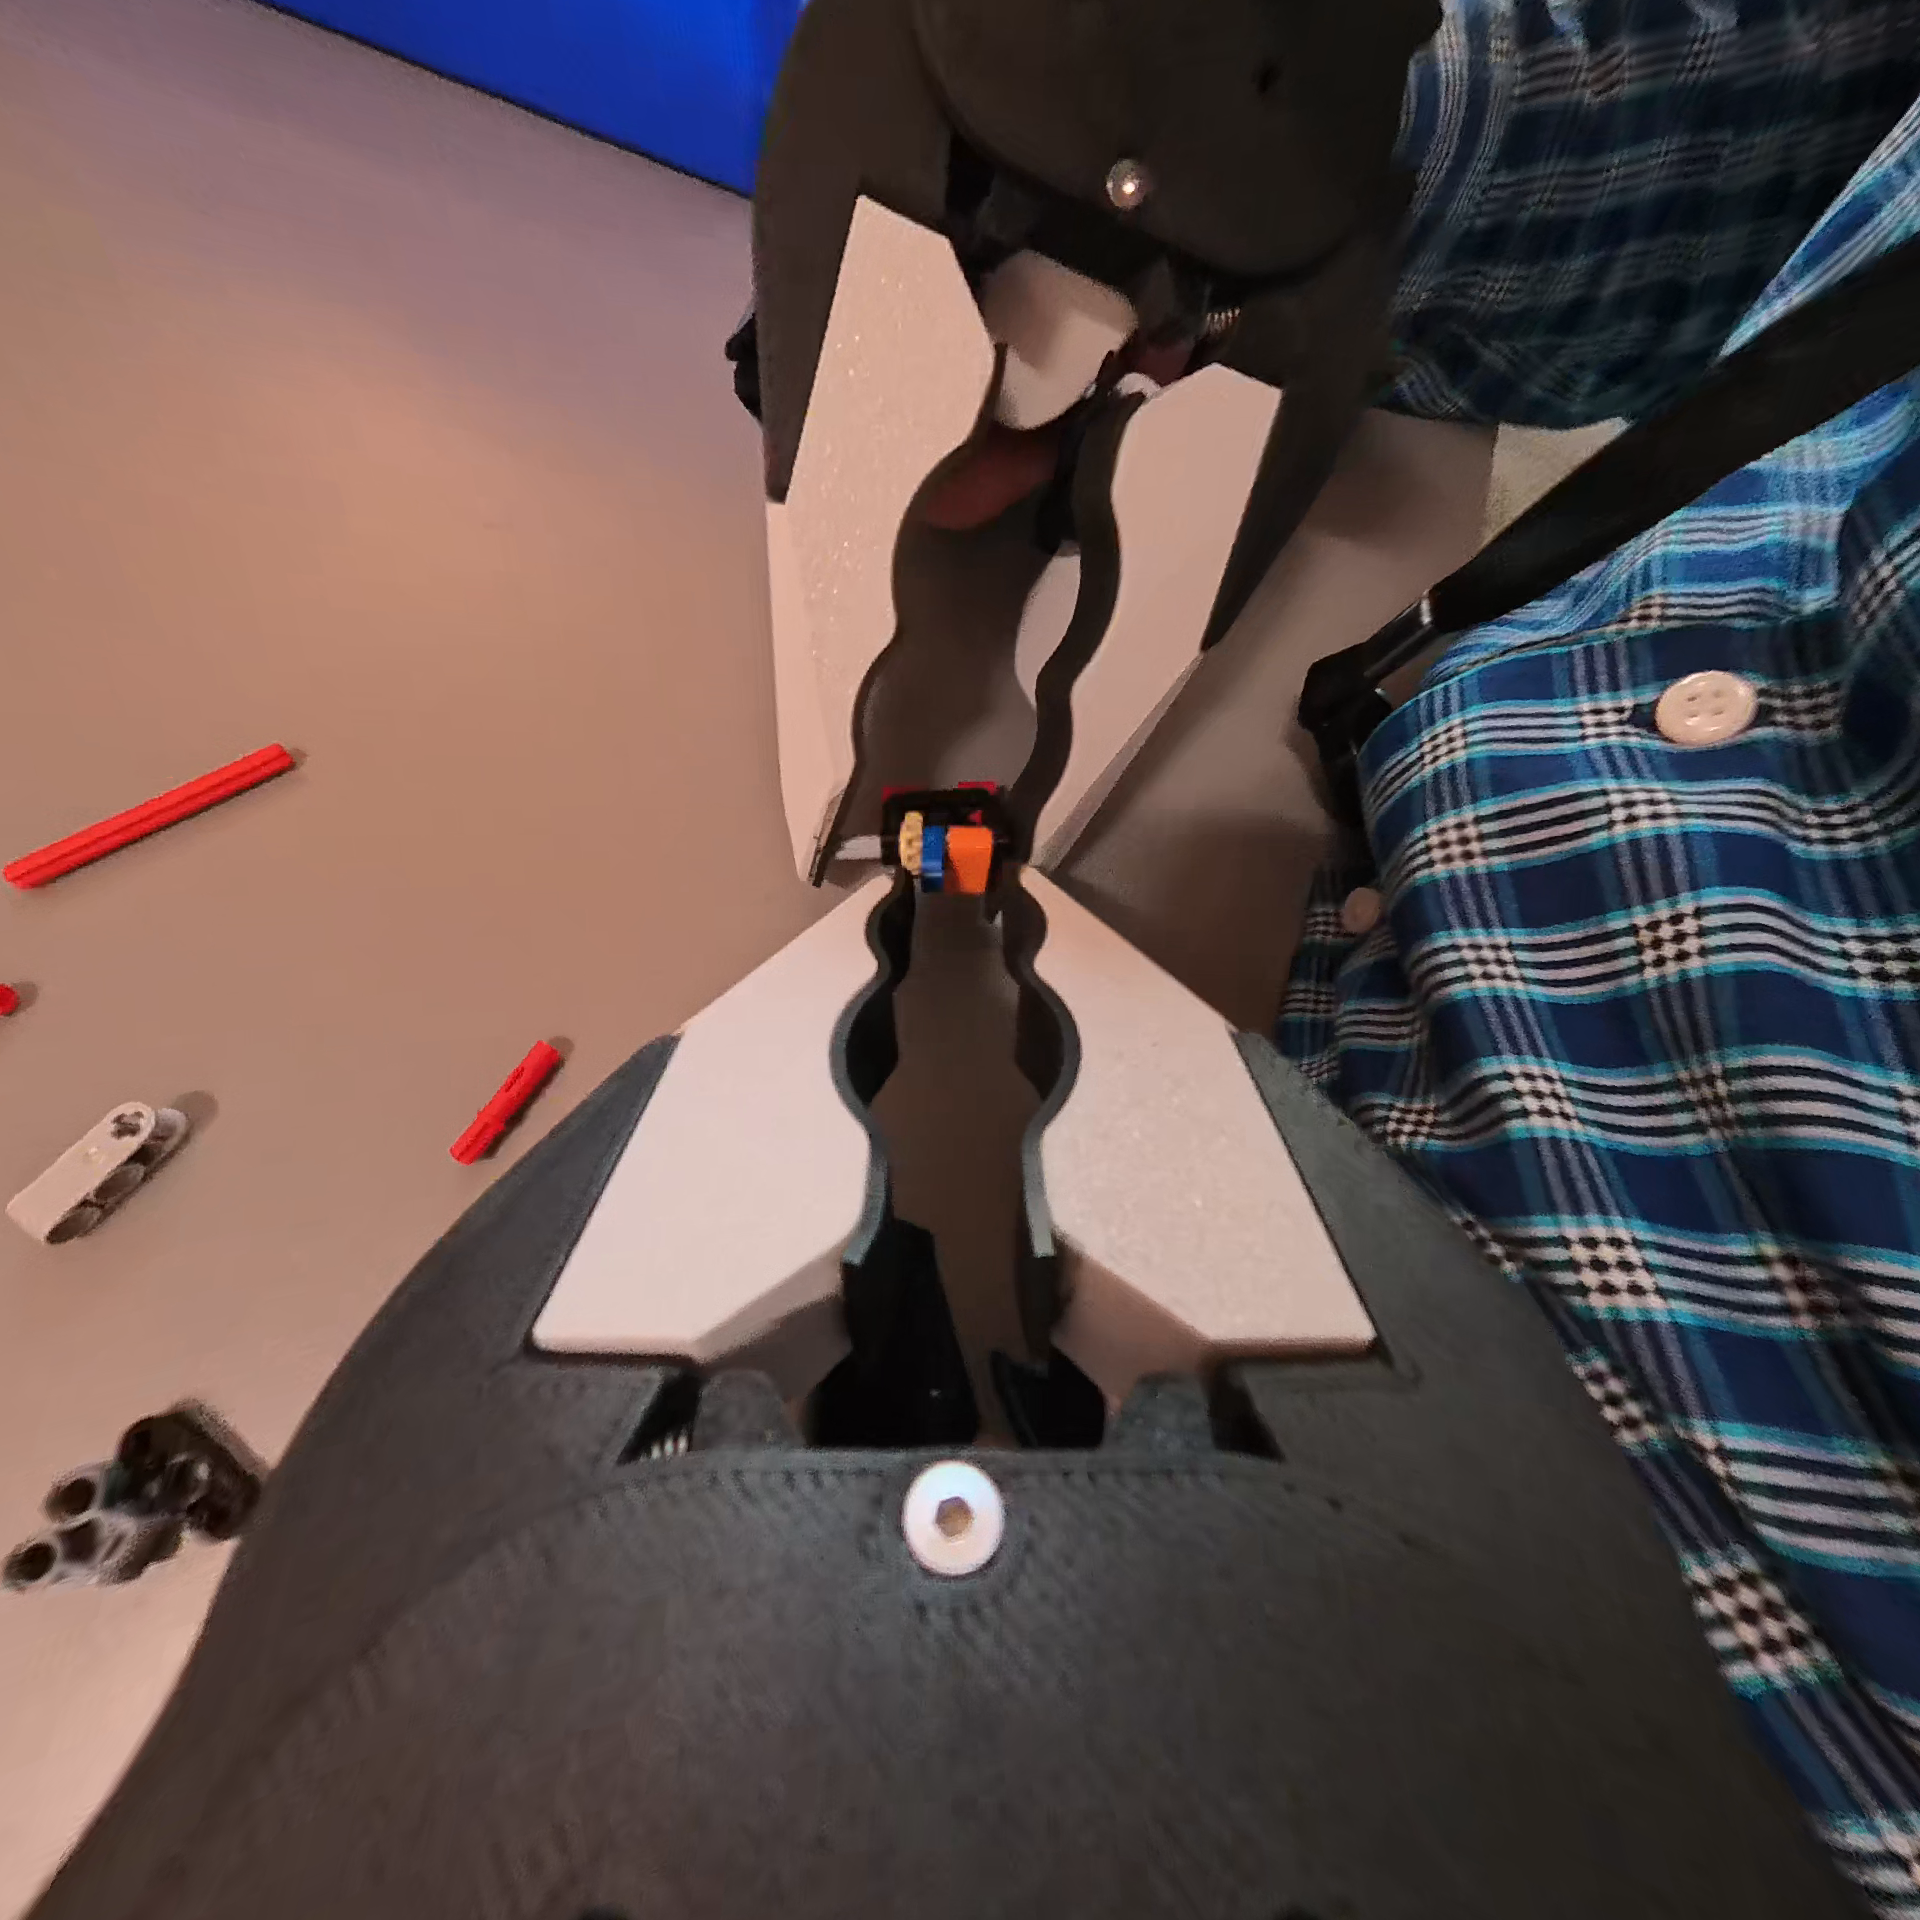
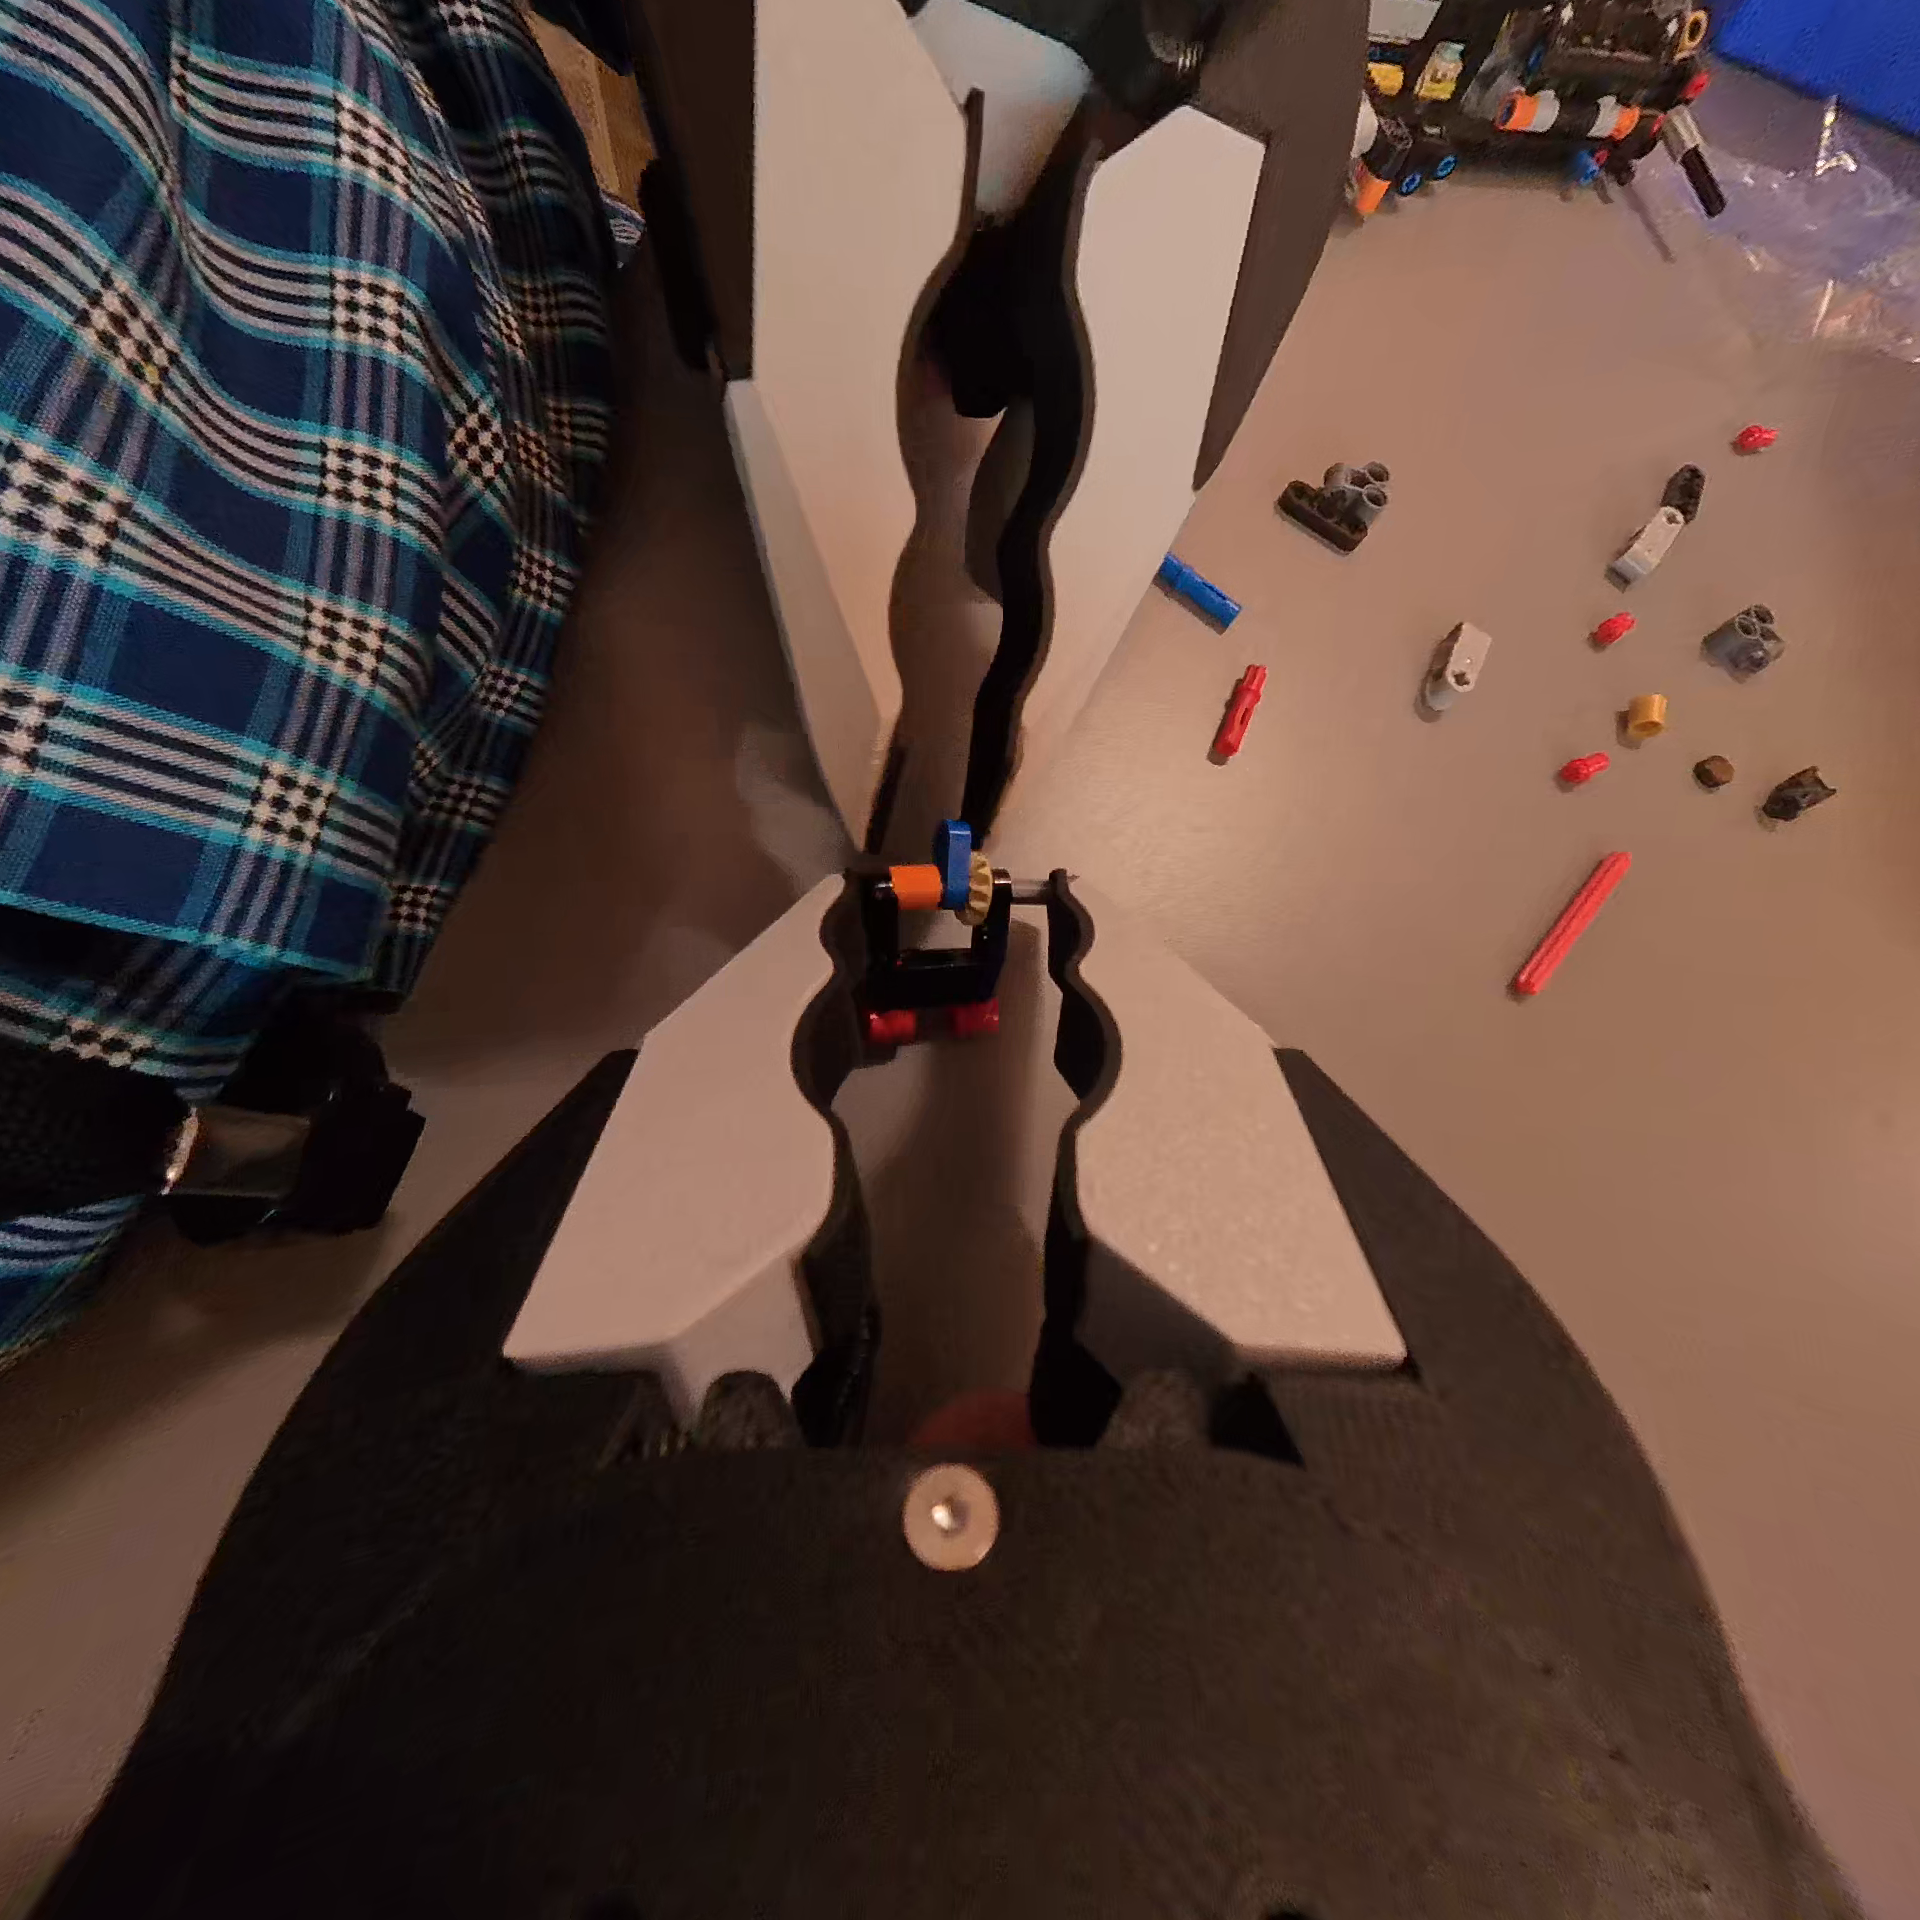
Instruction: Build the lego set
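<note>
Black printed gripper (image 1: 940,883) bodies, wavy-edged white fingers (image 1: 727,1174), silver screws (image 1: 953,1521); blue plaid buttoned shirt (image 1: 1621,935).

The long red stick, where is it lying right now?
The long red stick lies flat on the table, right of the right gripper in its view, below the scattered small pieces.

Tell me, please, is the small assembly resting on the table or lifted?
Lifted: both grippers' fingers meet at the small assembly, above the table.
</note>
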